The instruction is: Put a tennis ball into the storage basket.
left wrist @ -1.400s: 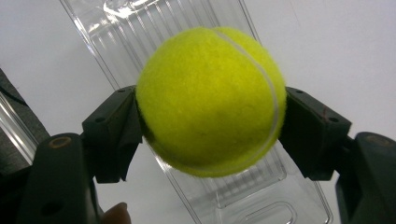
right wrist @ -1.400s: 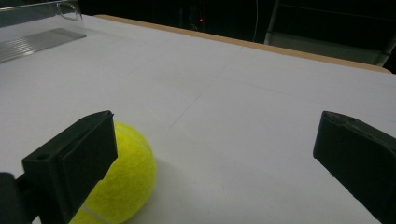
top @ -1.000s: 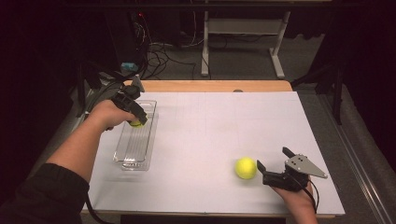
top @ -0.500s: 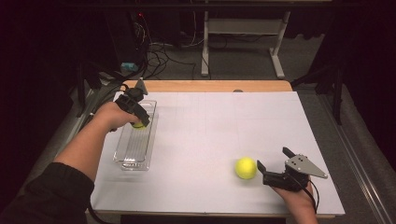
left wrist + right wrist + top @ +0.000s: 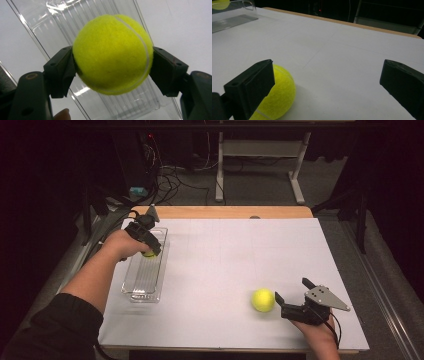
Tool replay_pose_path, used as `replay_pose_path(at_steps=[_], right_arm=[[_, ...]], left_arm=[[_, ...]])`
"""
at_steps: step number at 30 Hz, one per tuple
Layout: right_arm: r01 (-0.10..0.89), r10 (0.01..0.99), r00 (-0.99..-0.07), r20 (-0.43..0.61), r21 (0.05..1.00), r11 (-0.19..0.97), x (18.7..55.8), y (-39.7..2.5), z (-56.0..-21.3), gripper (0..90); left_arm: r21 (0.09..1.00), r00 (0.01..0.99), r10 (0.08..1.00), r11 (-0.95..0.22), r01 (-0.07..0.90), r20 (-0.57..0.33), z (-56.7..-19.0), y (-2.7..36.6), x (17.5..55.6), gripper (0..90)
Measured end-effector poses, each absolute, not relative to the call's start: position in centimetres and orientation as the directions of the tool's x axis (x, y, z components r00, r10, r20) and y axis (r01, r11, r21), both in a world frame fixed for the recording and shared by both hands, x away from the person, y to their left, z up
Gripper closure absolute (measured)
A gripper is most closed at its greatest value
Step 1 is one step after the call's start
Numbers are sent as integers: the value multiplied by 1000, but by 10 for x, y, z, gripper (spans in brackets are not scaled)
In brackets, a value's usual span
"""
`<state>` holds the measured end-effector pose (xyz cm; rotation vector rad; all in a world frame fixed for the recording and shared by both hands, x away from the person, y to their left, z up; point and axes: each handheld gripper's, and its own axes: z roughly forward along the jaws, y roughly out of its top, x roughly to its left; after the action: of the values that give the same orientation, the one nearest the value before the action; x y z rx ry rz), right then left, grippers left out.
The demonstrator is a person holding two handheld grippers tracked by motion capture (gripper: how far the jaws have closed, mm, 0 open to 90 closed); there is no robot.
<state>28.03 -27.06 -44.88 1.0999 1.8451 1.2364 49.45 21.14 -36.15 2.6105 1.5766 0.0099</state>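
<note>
At about nine o'clock on the table, the left gripper (image 5: 149,251) is clamping a tennis ball (image 5: 112,53) between its two jaws, one pressing on each side, and is holding it over the far end of the clear tray (image 5: 134,290). From the left gripper view the ball is hanging above the tray's ribbed floor, apparently not yet resting on it, which suggests the ball is being lowered in for release. The tray is lying lengthwise, running from twelve to six o'clock, so there is room for more behind this one.

Toward five o'clock, a second tennis ball (image 5: 263,300) is sitting on the white table top (image 5: 240,255). The right gripper (image 5: 291,303) is waiting just beside it at its three o'clock side, jaws spread wide and gripping nothing, probably lined up to take that ball next.
</note>
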Motion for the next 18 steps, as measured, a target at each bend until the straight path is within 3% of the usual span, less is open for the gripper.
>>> replay_pose_path(at_steps=[2,16,18], right_arm=[[285,898,-435,-62,937,202,280,-271,-449,0],[284,897,-437,-60,938,201,280,-270,-449,0],[284,898,-437,-60,938,201,281,-270,-449,0]], left_arm=[[107,437,898,-430,896,-47,-364,209,493,269],[102,487,872,-481,871,-44,-357,211,493,256],[113,502,864,-496,861,-27,-355,209,492,76]])
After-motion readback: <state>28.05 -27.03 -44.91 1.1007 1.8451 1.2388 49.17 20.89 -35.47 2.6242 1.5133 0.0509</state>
